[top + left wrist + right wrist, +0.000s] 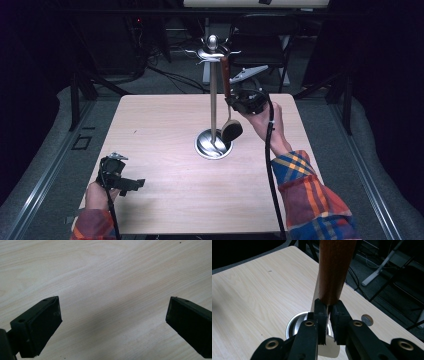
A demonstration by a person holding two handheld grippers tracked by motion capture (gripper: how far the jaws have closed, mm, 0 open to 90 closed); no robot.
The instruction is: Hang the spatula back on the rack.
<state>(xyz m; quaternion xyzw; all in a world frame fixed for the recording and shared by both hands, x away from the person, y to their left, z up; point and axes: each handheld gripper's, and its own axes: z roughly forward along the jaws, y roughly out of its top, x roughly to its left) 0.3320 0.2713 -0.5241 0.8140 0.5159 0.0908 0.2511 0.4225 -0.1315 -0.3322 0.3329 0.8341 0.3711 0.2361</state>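
Wooden spoon handle (pixel 334 270) (top cut off) clamped in right gripper (pixel 328 312) jaws; left gripper (pixel 112 322) jaws wide.

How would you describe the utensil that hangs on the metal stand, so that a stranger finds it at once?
On the wooden table, find the tall metal stand with a round base. Beside its pole hangs a ladle with a reddish-brown wooden handle and a dark bowl at the bottom. It is the one utensil there, and the right tool is shut on its thin neck.

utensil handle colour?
Reddish-brown wood; the handle shows best in the right gripper view, clamped by the right hand-held gripper.
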